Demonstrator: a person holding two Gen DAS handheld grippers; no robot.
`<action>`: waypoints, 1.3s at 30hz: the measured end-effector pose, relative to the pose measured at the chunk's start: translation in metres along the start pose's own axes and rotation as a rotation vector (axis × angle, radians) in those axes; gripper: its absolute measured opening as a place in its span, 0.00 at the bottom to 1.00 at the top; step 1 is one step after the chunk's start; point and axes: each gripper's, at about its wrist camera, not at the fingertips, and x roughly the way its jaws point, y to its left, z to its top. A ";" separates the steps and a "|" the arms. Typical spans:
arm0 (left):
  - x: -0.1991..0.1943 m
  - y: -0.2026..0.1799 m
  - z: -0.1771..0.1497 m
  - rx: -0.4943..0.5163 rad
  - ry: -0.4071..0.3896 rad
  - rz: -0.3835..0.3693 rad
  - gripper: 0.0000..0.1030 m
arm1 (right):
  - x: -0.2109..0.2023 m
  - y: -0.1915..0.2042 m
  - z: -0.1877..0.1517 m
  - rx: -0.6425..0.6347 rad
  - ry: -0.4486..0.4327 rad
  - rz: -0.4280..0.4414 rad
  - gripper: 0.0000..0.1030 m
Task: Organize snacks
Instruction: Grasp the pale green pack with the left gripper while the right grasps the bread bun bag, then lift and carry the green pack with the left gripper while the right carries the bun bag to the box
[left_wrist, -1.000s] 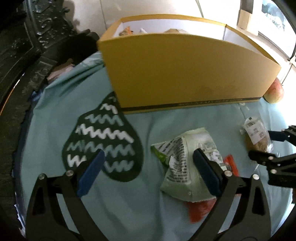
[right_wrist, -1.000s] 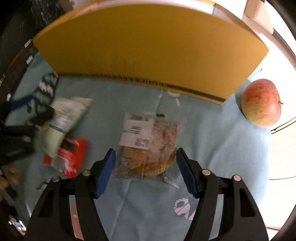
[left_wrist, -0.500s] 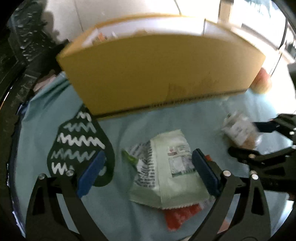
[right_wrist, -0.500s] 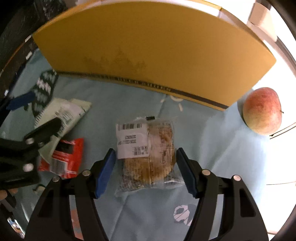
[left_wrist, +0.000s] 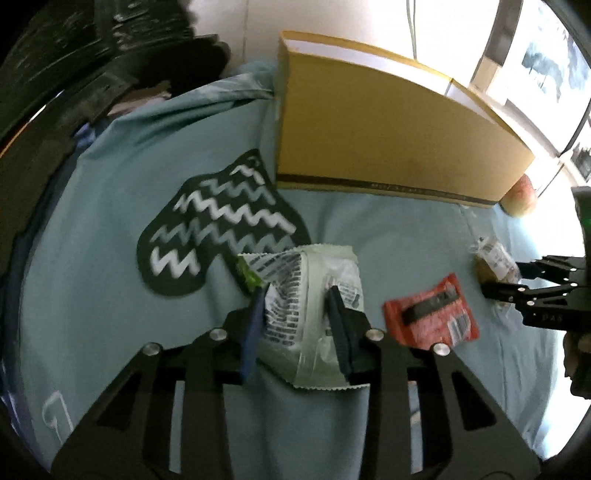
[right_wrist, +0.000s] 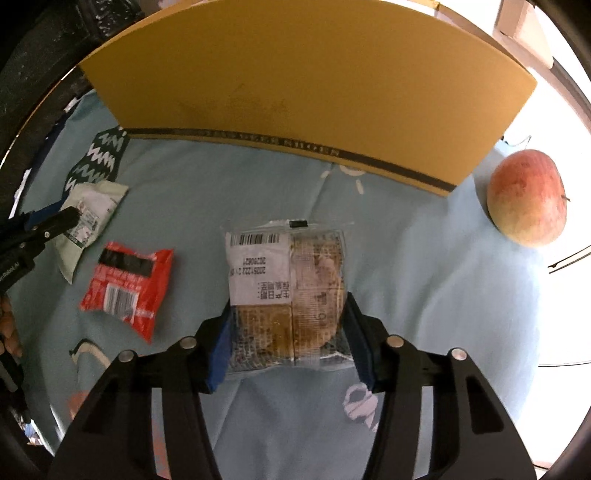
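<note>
Both grippers close on a snack at once. The left gripper (left_wrist: 297, 314), whose jaws have just been closing, pinches the pale green packet (left_wrist: 314, 295) across its middle; the film buckles between the blue pads (left_wrist: 255, 325). The right gripper (right_wrist: 288, 332), jaws likewise just closing, presses on the near end of the clear cookie pack (right_wrist: 288, 288), both pads against its sides.

Likely failures, as judged from this view. The green packet is slack and air-filled: a pinch on film alone may slip, or let the packet swing and drop on lifting. The cookie pack is gripped only at its near end, so its far end may sag or pivot, and hard squeezing could crack the biscuit inside.

Position of the task's things. Both packs lie on the blue cloth (right_wrist: 424, 277), near the middle of the surface and in front of the yellow box (right_wrist: 295, 85). The red packet (right_wrist: 127, 284) lies flat between the two grippers, touching neither.

Surroundings and obstacles. The box's tall front wall stands between the snacks and its interior, so each pack must rise above that rim. An apple (right_wrist: 526, 197) rests near the box's right corner, toward the surface's right edge. A dark zigzag patch (left_wrist: 218, 225) marks the cloth left of the green packet.
</note>
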 end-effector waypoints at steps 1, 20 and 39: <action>-0.003 0.001 -0.003 0.011 -0.005 0.002 0.32 | -0.003 -0.005 -0.001 -0.002 -0.002 0.006 0.53; 0.008 -0.024 -0.025 0.140 0.047 0.049 0.42 | -0.021 -0.001 -0.036 0.013 0.019 -0.002 0.54; -0.096 -0.013 -0.045 0.019 -0.153 -0.135 0.41 | -0.081 -0.006 -0.057 0.023 -0.099 0.098 0.53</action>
